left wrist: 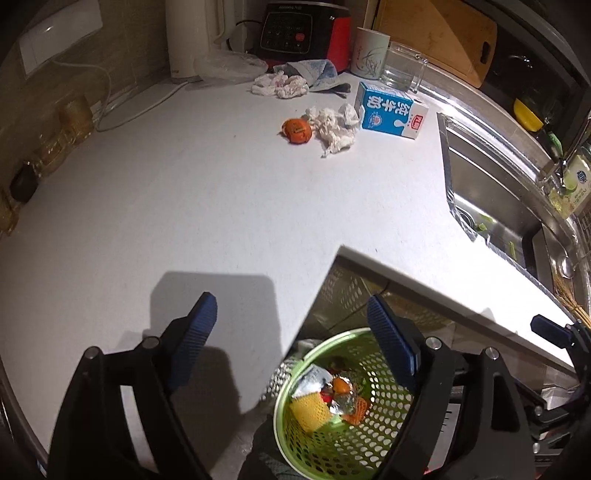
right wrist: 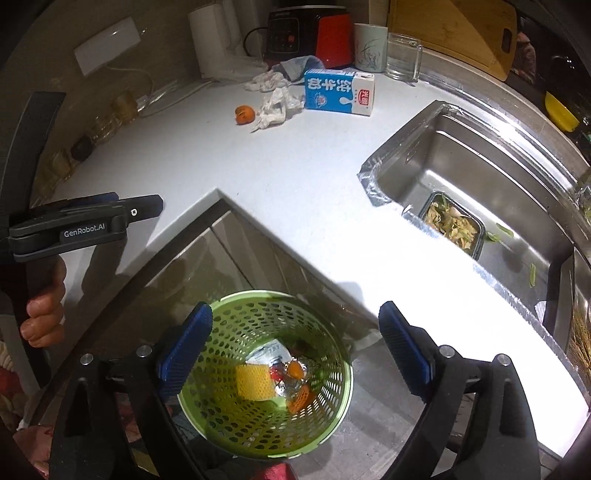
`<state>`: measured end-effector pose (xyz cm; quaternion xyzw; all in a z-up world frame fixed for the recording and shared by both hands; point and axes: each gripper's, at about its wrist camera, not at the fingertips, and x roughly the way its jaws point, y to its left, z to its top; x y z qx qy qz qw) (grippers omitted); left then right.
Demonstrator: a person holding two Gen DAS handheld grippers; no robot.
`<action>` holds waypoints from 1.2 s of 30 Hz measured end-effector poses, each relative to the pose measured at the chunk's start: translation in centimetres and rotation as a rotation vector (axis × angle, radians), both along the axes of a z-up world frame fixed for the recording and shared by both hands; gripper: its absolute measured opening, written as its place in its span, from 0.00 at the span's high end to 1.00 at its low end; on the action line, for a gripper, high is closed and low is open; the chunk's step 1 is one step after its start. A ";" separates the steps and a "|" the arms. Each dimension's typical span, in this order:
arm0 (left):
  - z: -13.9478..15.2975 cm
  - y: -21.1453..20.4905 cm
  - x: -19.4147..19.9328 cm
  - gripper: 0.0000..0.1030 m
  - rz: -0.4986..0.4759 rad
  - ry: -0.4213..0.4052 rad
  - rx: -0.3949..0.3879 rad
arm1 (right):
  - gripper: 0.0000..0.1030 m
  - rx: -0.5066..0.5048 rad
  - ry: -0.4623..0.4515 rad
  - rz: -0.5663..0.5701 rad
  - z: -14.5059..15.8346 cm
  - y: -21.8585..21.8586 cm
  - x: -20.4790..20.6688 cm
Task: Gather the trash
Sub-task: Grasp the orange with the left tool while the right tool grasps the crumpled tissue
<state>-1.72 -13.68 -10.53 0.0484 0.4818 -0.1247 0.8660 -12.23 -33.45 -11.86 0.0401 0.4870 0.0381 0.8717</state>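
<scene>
A green perforated waste basket (right wrist: 240, 424) stands on the floor below the counter corner; it also shows in the left wrist view (left wrist: 332, 450). It holds a yellow foam net, foil, a wrapper and orange peel. On the white counter (left wrist: 184, 192) lie an orange peel (left wrist: 296, 130), a crumpled tissue (left wrist: 334, 127), a blue milk carton (left wrist: 391, 110) and another tissue wad (left wrist: 280, 85). My left gripper (left wrist: 291, 332) is open and empty over the counter edge. My right gripper (right wrist: 295, 343) is open and empty above the basket.
A steel sink (right wrist: 480, 177) with a tray of vegetable scraps (right wrist: 452, 225) is at the right. A red cooker (left wrist: 306, 33), mug (left wrist: 371, 53), glass (left wrist: 402, 66), cutting board (left wrist: 443, 33) and grey cloth (left wrist: 314, 70) stand at the back. Jars (left wrist: 55, 140) line the left wall.
</scene>
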 end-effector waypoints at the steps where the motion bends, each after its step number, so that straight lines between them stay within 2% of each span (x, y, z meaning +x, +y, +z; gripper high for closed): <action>1: 0.1 -0.1 1.0 0.23 -0.015 -0.014 0.004 | 0.12 0.002 -0.003 -0.008 0.2 -0.2 0.5; 7: 0.2 -0.6 7.9 0.26 -0.108 -0.069 0.002 | 0.12 0.009 -0.042 -0.044 1.4 -0.9 4.7; 12: -0.4 -1.6 13.1 0.34 -0.166 -0.080 -0.005 | 0.12 0.001 -0.070 -0.060 2.3 -0.8 9.5; 18: -1.5 -2.9 17.7 0.36 -0.219 -0.068 -0.017 | 0.13 -0.005 -0.073 -0.078 2.4 -1.3 15.7; 20: -1.8 -3.3 18.5 0.37 -0.240 -0.060 -0.031 | 0.14 0.003 -0.073 -0.088 2.3 -1.6 17.6; 28: -3.4 -4.6 20.2 0.63 -0.295 -0.014 -0.039 | 0.14 0.024 -0.061 -0.114 1.6 -1.9 20.9; 34: -3.3 -4.4 20.3 0.75 -0.315 -0.015 -0.072 | 0.19 0.067 -0.042 -0.099 0.8 -1.2 22.6; 36: -3.2 -4.1 20.3 0.76 -0.312 -0.013 -0.084 | 0.20 0.081 -0.041 -0.086 0.5 -0.5 23.3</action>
